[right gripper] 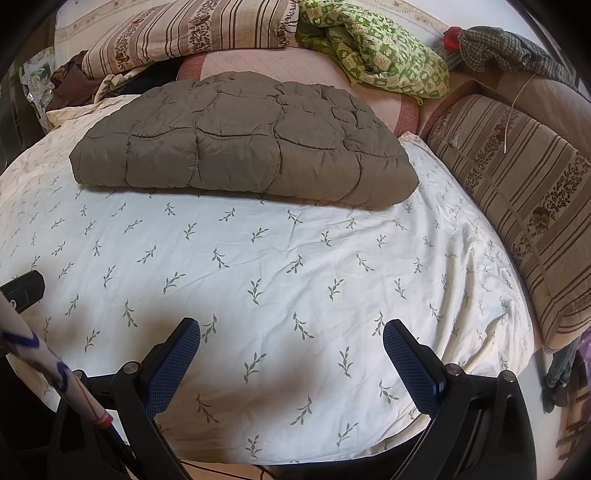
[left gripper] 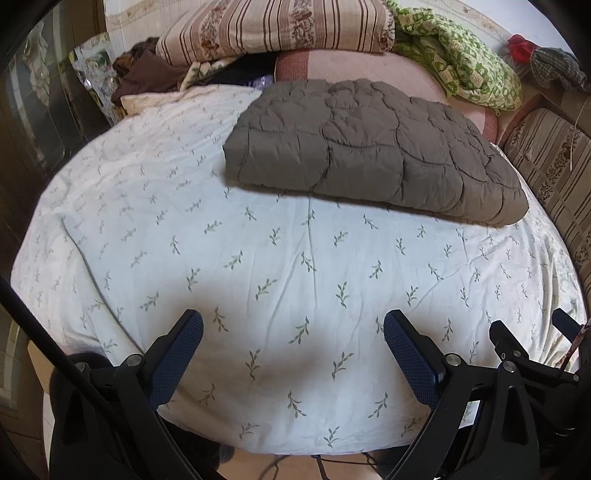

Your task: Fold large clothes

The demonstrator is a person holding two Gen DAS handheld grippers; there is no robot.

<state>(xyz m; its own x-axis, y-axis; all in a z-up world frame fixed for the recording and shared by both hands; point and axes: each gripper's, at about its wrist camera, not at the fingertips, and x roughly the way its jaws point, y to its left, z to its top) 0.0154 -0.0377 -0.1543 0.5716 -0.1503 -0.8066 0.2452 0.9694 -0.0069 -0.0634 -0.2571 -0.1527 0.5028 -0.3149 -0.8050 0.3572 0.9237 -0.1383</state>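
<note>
White bedding with a green sprig print (left gripper: 280, 258) covered the bed, pillows and loose clothes heaped along its far side. On it lay the grey-brown quilted garment (right gripper: 236, 147), already folded into a thick, tidy rectangle; little seemed left beyond perhaps a final tidy. Well short of it, left gripper (left gripper: 293, 347) and right gripper (right gripper: 291, 350) hovered spread apart, holding nothing.

Home bedroom: bed (left gripper: 184, 229) under leaf-print sheet (right gripper: 258, 266), striped pillows (right gripper: 192, 29) and green blanket (right gripper: 380, 55) piled at far end.
</note>
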